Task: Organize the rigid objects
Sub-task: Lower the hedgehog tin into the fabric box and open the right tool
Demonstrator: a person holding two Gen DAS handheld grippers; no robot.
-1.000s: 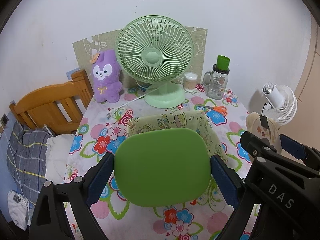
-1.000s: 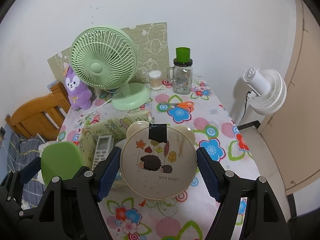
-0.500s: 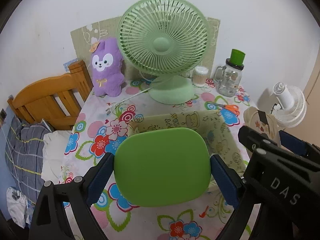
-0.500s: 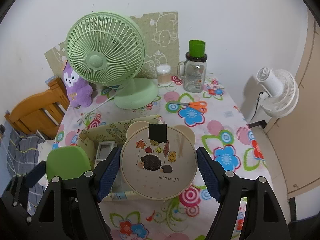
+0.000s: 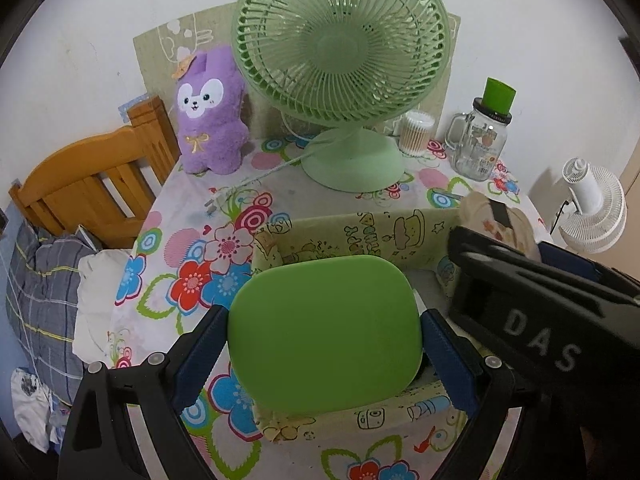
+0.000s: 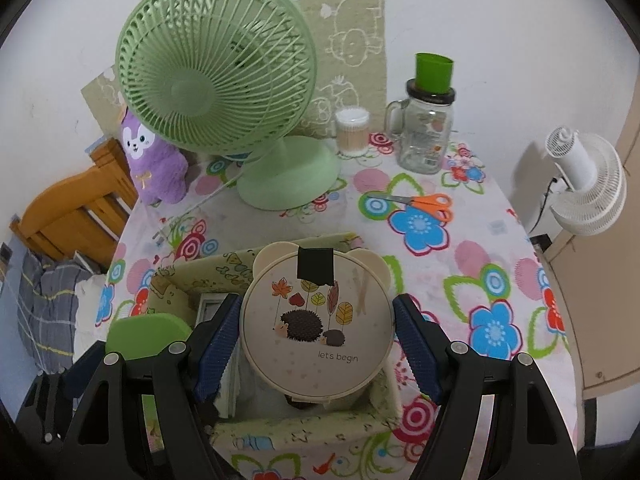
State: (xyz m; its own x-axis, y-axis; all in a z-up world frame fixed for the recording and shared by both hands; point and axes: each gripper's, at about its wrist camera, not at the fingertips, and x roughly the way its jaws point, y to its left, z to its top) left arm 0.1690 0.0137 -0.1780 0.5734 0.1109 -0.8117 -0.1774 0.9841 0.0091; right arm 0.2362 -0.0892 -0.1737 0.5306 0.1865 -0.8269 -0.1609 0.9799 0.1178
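The left tool [image 5: 324, 336] is clamped on a green rounded case [image 5: 324, 332]; the right tool [image 6: 316, 320] grips a round hedgehog tin [image 6: 316, 320]. Both hang directly above the patterned fabric bin [image 6: 304, 426], right tool nearer its far wall.

Storage box [image 6: 224, 272] sits on the surface [image 6: 460, 264], near edge. Desk fan [image 6: 224, 80] behind it at 12 o'clock. Plush toy [image 6: 154, 164] at 10 o'clock, beside the fan base. Cotton-swab jar [image 6: 352, 132] and glass mug [image 6: 426, 136] at 1 o'clock, side by side. Scissors [image 6: 420, 206] lie between mug and box. Remote [image 6: 212, 306] inside the box, left half.
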